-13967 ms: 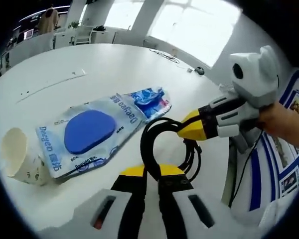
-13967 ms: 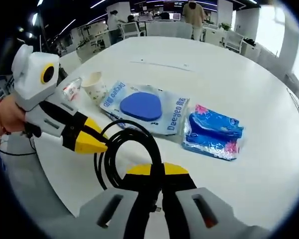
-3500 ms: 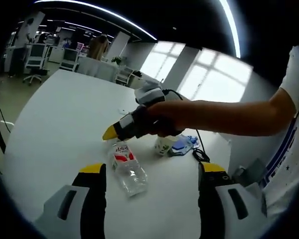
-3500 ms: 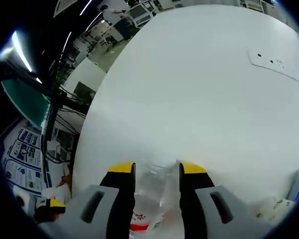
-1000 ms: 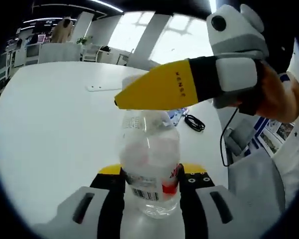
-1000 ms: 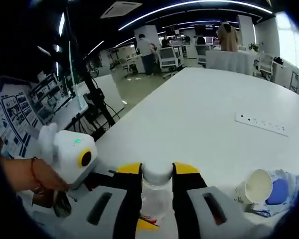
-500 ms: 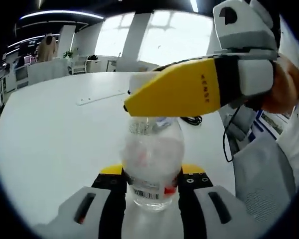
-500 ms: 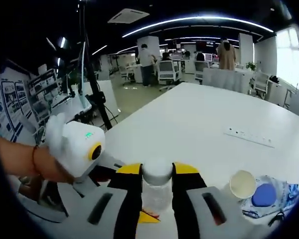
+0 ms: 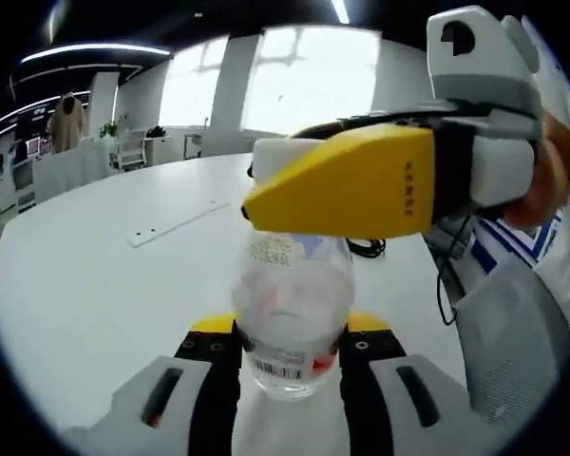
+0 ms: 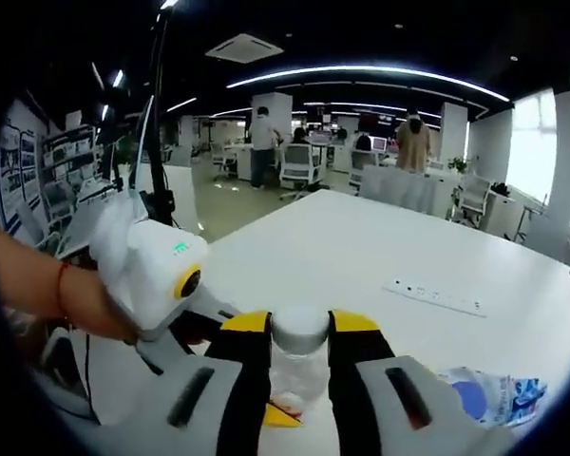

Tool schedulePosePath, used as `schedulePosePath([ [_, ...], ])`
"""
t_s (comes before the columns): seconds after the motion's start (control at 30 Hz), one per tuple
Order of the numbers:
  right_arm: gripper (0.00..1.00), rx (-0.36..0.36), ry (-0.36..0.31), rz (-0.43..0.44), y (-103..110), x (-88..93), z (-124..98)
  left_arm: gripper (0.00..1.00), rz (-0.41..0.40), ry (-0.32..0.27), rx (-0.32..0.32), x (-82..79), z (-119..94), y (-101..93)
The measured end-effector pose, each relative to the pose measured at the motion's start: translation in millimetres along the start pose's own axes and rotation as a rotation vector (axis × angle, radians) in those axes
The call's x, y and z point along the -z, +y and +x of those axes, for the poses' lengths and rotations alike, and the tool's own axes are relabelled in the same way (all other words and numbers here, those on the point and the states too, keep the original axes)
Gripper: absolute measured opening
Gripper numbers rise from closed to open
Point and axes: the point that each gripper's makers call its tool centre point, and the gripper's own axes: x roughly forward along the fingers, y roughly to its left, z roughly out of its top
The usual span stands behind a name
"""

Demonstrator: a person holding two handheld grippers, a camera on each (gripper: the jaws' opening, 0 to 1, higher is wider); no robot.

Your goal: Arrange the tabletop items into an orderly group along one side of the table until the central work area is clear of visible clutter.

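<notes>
Gripping the clear plastic bottle (image 9: 290, 323) around its lower body, my left gripper (image 9: 288, 334) has both yellow-tipped jaws pressed against the labelled sides; the bottle stands upright between them, above the white table (image 9: 95, 275). Left gripper view: my right gripper (image 9: 361, 180) crosses in from the right, just over the bottle's top, with my hand (image 9: 541, 171) behind it. A coiled black cable (image 9: 366, 248) lies on the table beyond the bottle, and a flat white strip (image 9: 171, 220) lies farther off to the left.

Right gripper view: my right gripper (image 10: 300, 334) is clamped on the bottle's white cap (image 10: 299, 331), jaws touching it on both sides. My left gripper (image 10: 161, 275) sits just left of and below it. A blue-and-white packet (image 10: 489, 394) lies on the table to the right
</notes>
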Motion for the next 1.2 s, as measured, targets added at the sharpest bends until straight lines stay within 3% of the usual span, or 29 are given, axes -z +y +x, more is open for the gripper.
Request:
schedulePosePath([
  [0.47, 0.21, 0.089, -0.076, -0.069, -25.3, -3.2, 16.5, 0.39, 0.054, 0.000, 0.003, -10.8, 23.6, 27.6],
  [1.2, 0.21, 0.138, -0.070, -0.090, -40.1, 10.9, 30.2, 0.40, 0.075, 0.019, 0.013, -2.3, 41.1, 43.0],
])
